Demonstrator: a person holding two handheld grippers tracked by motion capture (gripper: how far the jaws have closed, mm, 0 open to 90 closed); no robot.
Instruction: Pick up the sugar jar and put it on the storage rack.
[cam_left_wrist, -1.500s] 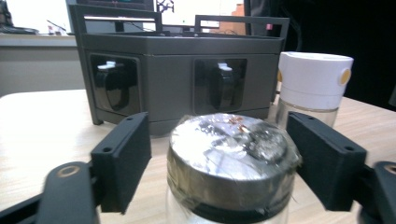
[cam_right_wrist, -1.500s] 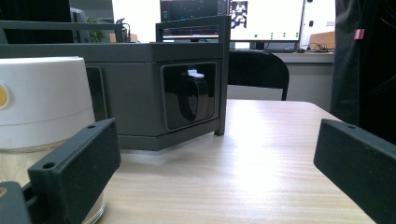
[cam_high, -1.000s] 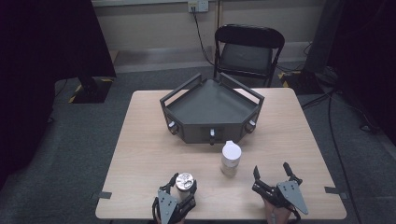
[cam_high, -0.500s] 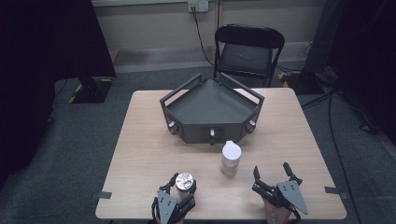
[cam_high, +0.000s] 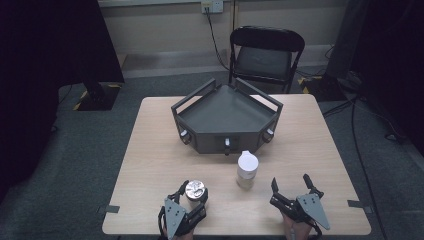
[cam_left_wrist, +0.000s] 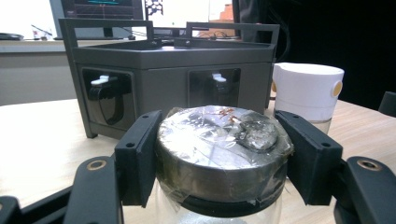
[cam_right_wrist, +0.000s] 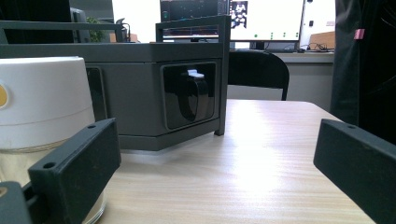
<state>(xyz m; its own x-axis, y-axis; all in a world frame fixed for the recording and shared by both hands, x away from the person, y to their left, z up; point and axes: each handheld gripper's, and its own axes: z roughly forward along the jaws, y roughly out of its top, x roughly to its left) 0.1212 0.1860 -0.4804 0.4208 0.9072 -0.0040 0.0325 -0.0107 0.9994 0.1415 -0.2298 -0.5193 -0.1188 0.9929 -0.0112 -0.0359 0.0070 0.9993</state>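
1. Nothing's budged since a second ago: my left gripper (cam_high: 190, 202) is still clamped on the foil-topped jar (cam_high: 195, 190) at the table's (cam_high: 150, 150) 7 o'clock edge.
2. My right gripper (cam_high: 291, 189) sits wide open and empty at 5 o'clock.
3. The white-lidded jar (cam_high: 247, 170) stands between them, in front of the dark tray (cam_high: 227, 142).
4. My guess: grip's settled, lifting comes next.

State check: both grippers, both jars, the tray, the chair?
left gripper: shut on the foil-lidded jar
right gripper: open, holding nothing
white-lidded jar: upright, lid on, untouched
grey tray: empty, on the table
folding chair: unfolded, vacant
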